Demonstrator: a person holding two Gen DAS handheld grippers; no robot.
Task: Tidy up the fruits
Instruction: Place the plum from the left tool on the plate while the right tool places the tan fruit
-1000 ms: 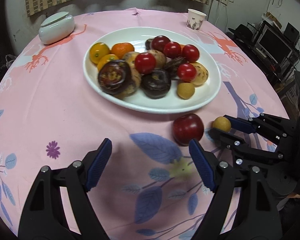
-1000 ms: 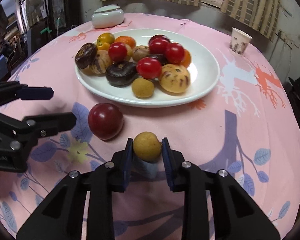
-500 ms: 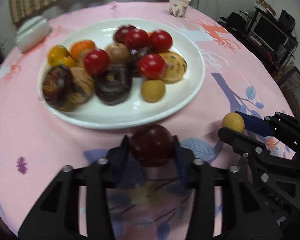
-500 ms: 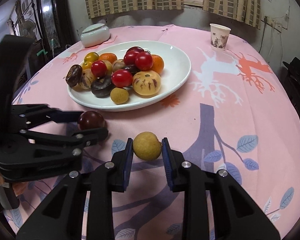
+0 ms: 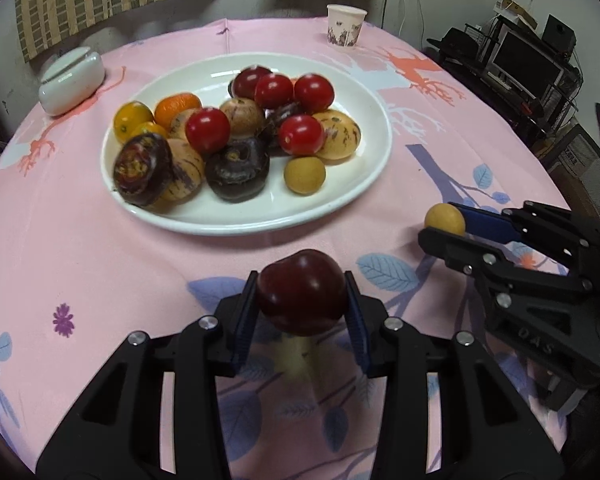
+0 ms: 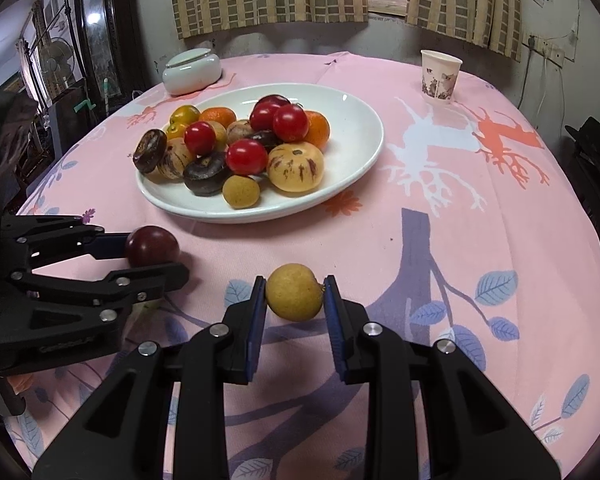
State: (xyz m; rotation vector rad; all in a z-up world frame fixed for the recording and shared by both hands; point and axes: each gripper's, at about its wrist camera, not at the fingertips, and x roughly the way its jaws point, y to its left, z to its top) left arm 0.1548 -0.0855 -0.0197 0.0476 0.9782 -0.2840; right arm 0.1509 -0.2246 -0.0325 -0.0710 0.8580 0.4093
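My left gripper (image 5: 302, 300) is shut on a dark red plum (image 5: 303, 292), held just above the pink tablecloth in front of the white plate (image 5: 360, 188). The plate carries several fruits: red tomatoes, oranges, dark purple halves, speckled melons and a tan longan (image 5: 304, 175). My right gripper (image 6: 295, 300) is shut on a small yellow-tan longan (image 6: 295, 292), also lifted off the cloth. In the right wrist view the left gripper (image 6: 156, 252) with the plum (image 6: 151, 246) sits at the left, near the plate (image 6: 356, 168). In the left wrist view the right gripper (image 5: 446, 226) holds its longan (image 5: 444, 219) at the right.
A white lidded jar (image 5: 71, 80) stands at the back left of the round table and a paper cup (image 5: 345, 25) at the back right. Curtains and a wall lie behind; a monitor and clutter (image 5: 528, 64) stand off the table's right side.
My left gripper moved right onto the plum, closed on it and lifted it off the cloth. The right gripper, still holding the longan, drew back from the plate and then stayed still.
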